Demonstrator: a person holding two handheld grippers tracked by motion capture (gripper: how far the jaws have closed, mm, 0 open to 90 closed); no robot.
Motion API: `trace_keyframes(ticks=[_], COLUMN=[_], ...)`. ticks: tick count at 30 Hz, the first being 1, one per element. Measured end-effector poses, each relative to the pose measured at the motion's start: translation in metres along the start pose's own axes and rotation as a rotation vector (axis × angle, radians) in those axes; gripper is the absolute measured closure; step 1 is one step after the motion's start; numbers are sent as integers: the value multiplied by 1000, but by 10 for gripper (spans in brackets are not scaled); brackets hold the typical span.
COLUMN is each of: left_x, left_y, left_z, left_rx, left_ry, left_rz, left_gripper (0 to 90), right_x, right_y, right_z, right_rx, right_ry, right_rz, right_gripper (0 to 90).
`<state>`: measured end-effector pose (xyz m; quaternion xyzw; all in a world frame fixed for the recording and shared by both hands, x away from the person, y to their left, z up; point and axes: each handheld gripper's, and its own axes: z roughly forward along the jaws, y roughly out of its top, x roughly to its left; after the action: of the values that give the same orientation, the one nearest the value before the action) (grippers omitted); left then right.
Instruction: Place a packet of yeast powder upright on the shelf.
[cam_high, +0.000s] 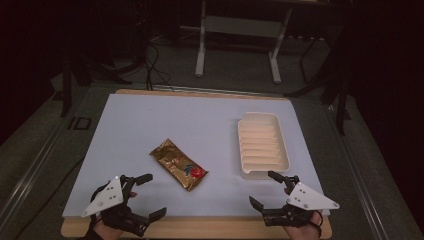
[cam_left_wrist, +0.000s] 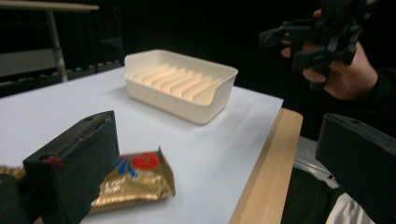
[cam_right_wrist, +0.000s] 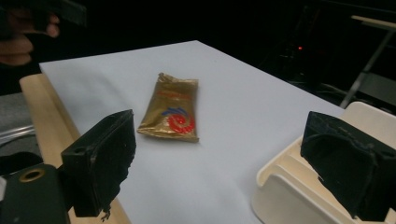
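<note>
The gold snack packet (cam_high: 178, 164) is lying flat on the white table cover (cam_high: 150, 125), roughly at the table's centre, with the cream ribbed tray (cam_high: 262, 145) sitting well apart from it toward three o'clock. The left gripper (cam_high: 150, 196) is hovering near the table's seven o'clock edge with its jaws spread wide and nothing between them; the packet is lying just beyond it toward one o'clock. The right gripper (cam_high: 270, 189) is hanging at about five o'clock, jaws likewise parted and empty, with the tray's near end just ahead of it. In the left gripper view the packet (cam_left_wrist: 135, 182) is showing partly behind one black jaw, close but not touched. Judging from this, the packet is waiting to be picked up and probably placed in the tray. The risk lies in how thin and slick the wrapper looks: jaws coming down flat may be pushing it across the cover rather than pinching it, or catching only a crimped end so it swings and slips. The right gripper, being so near the tray, could also be nudging it.
</note>
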<state>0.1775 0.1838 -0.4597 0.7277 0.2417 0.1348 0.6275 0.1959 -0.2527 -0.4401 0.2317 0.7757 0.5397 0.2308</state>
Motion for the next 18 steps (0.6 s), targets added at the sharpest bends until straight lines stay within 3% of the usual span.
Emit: trace_keyframes(ticks=[11,18], left_x=[10,24], left_y=[27,37], left_z=[6,14], left_rx=[16,48], left_ry=[39,56], left_rz=[48,22], left_gripper=[2,2], right_x=[1,0], right_y=[1,2], right_z=[-1,-2], right_rx=[-5,-2], right_ry=[-10,-1], right_rz=[8,8], right_gripper=[104,117])
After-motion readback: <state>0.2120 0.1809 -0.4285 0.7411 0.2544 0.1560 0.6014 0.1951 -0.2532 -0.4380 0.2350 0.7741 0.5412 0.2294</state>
